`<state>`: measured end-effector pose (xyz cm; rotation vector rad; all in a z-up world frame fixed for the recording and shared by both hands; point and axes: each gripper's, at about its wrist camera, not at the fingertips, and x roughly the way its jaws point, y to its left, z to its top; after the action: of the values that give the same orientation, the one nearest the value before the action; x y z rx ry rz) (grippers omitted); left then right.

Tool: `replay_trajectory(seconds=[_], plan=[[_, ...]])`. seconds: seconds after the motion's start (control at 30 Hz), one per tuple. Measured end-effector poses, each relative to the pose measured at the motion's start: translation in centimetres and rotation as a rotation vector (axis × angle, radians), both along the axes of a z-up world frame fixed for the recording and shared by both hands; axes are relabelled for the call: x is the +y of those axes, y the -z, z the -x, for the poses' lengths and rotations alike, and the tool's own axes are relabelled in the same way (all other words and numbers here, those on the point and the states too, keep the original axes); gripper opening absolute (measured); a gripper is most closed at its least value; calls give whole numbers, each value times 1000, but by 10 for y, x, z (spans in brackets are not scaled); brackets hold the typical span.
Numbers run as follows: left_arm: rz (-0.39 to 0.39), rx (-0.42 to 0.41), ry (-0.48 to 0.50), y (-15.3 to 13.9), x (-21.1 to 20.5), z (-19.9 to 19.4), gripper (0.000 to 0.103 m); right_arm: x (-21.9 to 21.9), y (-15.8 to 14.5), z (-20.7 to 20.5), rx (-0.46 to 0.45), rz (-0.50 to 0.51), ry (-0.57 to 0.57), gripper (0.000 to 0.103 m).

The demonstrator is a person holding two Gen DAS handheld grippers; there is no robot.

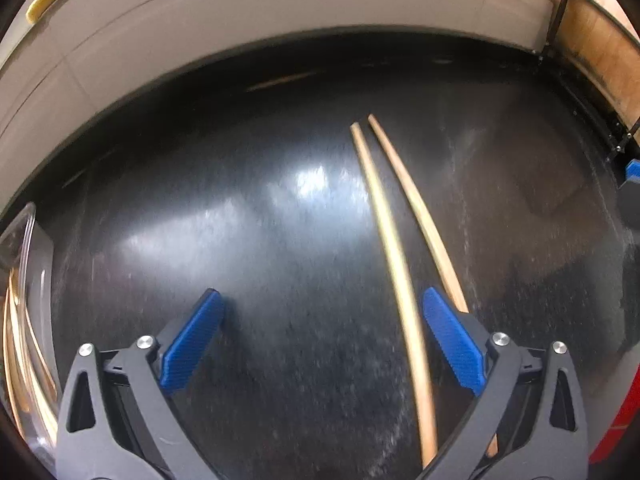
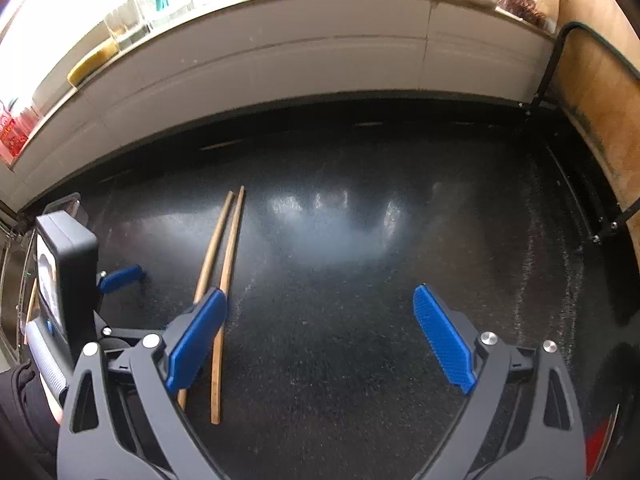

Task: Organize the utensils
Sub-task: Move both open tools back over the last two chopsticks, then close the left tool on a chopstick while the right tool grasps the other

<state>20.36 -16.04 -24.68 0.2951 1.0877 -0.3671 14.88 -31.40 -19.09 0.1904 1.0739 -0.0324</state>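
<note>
Dark glossy countertop [image 2: 360, 280] is carrying two wooden chopsticks [image 2: 224, 280] lying side by side between the grippers. Left gripper [image 1: 320, 344] and right gripper [image 2: 320, 336] are both hanging spread, grasping nothing. Light, stiff, slim and likely rolling, the sticks are best pinched mid-length together.

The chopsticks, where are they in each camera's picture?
Left wrist view: the chopsticks lie right of centre, running toward the left gripper's right finger.
Right wrist view: the chopsticks lie left of centre, by the right gripper's left finger.
Shared landmark: the white wall behind the black counter.
</note>
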Motion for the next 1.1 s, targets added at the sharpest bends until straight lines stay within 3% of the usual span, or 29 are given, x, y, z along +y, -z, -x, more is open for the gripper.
replay_trajectory(seconds=[0.23,0.43,0.7,0.87,0.93,0.97,1.1], plan=[[16,-41,-4,1,9,-16,97,6,17,-12,42,2,-14,92],[28,-74,-9,-5,26,-14,83,21,29,-20,57,11,-42,92],[21,-64,-100,-8,70,-6,85,67,44,-30,54,41,-127,92],[16,-69,-141,-9,74,-1,83,90,56,-38,60,87,-164,90],[19,-80,-139,-10,71,3,79,93,59,-38,60,88,-176,83],[22,-86,-133,-9,72,7,73,94,62,-36,77,75,-180,72],[24,-105,-98,-11,62,18,48,91,63,-32,76,68,-161,42]])
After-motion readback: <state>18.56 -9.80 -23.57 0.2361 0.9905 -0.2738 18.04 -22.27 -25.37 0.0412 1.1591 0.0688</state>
